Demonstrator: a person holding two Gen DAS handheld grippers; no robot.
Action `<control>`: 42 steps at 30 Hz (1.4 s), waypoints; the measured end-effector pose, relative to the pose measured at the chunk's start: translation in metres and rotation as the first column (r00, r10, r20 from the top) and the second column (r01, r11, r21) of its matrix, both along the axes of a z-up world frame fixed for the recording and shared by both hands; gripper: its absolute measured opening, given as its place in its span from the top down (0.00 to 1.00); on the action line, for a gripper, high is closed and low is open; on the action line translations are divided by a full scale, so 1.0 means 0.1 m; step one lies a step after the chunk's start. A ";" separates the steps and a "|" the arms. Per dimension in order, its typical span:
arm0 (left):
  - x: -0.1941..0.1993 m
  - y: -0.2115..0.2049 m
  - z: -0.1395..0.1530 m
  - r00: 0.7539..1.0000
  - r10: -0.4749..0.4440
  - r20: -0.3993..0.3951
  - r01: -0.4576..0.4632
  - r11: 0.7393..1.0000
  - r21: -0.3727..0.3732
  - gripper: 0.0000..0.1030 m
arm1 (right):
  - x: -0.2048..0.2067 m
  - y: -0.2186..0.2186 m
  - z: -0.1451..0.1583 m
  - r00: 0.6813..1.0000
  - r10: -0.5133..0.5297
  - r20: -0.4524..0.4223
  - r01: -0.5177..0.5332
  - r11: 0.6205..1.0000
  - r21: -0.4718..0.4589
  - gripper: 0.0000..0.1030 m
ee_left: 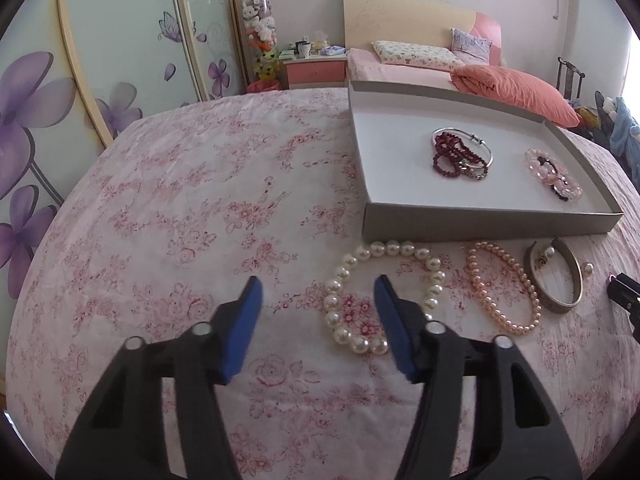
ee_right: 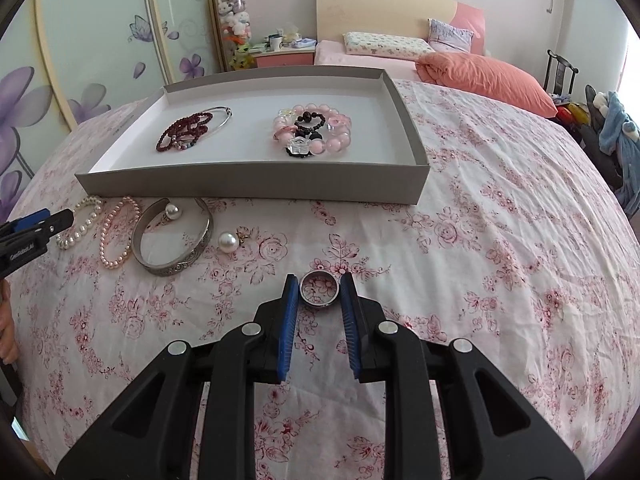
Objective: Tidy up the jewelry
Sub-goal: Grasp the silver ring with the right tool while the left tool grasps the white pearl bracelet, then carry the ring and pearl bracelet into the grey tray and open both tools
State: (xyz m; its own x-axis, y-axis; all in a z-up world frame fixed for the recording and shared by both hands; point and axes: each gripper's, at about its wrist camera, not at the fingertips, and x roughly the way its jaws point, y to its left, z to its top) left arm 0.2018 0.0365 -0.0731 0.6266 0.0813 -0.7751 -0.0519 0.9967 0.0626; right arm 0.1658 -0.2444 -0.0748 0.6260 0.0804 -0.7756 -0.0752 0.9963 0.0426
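Note:
A grey tray [ee_right: 256, 182] on the floral cloth holds dark red beads with a silver bangle [ee_right: 188, 130] and a pink bead bracelet [ee_right: 316, 132]. My right gripper [ee_right: 319, 286] has its blue pads on both sides of a silver ring [ee_right: 319, 289] that lies on the cloth, touching or nearly touching it. My left gripper [ee_left: 318, 292] is open and empty, its right pad over a white pearl bracelet [ee_left: 360, 292]. A pink pearl bracelet [ee_left: 504, 286], a wide silver cuff [ee_left: 560, 280] and two pearl earrings [ee_right: 228, 242] lie in front of the tray [ee_left: 480, 220].
The table is covered with a pink floral cloth [ee_right: 500, 260]. Behind it stand a bed with pink bedding [ee_right: 480, 72], a nightstand [ee_right: 284, 56] and a flowered wardrobe [ee_right: 100, 40]. The left gripper shows at the left edge of the right wrist view [ee_right: 36, 228].

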 end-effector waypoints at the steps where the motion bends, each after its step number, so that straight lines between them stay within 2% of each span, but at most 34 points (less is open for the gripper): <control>1: 0.01 0.01 -0.02 1.000 0.002 -0.010 -0.002 1.000 -0.003 0.57 | 0.00 0.00 0.00 1.000 0.001 0.001 -0.001 1.000 0.001 0.78; 2: 0.02 0.02 -0.03 1.000 0.001 -0.012 -0.001 1.000 -0.011 0.58 | 0.00 0.00 0.00 1.000 0.001 0.001 -0.001 1.000 0.001 0.78; 4: 0.01 0.01 -0.03 1.000 -0.006 -0.010 0.006 1.000 -0.010 0.68 | 0.00 0.00 0.00 1.000 0.003 0.002 -0.003 1.000 0.003 0.78; 7: -0.01 -0.04 -0.03 1.000 -0.029 -0.009 0.029 1.000 -0.007 0.80 | -0.02 0.00 0.00 1.000 0.005 0.005 -0.005 1.000 0.003 0.78; 11: -0.04 -0.10 -0.02 0.999 -0.042 -0.010 0.042 0.999 -0.001 0.89 | -0.02 -0.01 0.01 1.000 0.005 0.006 -0.005 1.000 0.007 0.78; 21: -0.07 -0.04 0.01 1.000 -0.017 0.002 0.017 1.000 -0.005 0.90 | 0.00 -0.03 0.03 1.000 0.000 0.004 0.000 1.000 0.030 0.78; 28: -0.17 0.03 0.23 0.996 -0.016 0.087 0.020 0.999 -0.046 0.90 | -0.01 -0.05 0.05 1.000 0.001 0.013 -0.001 0.999 0.044 0.78; 36: -0.26 -0.02 0.39 0.988 -0.047 0.145 0.061 0.994 -0.091 0.90 | -0.04 -0.03 0.08 1.000 0.005 0.028 -0.006 0.999 0.051 0.78; 42: -0.29 -0.06 0.43 0.986 -0.061 0.156 0.078 0.991 -0.105 0.90 | -0.06 -0.02 0.10 0.999 0.008 0.034 -0.010 0.999 0.053 0.78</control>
State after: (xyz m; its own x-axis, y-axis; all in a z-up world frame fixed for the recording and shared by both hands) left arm 0.1730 0.0305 -0.0300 0.7393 -0.0468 -0.6717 0.0168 0.9986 -0.0511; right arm 0.1597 -0.2469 -0.0651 0.6511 0.1268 -0.7483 -0.0866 0.9919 0.0927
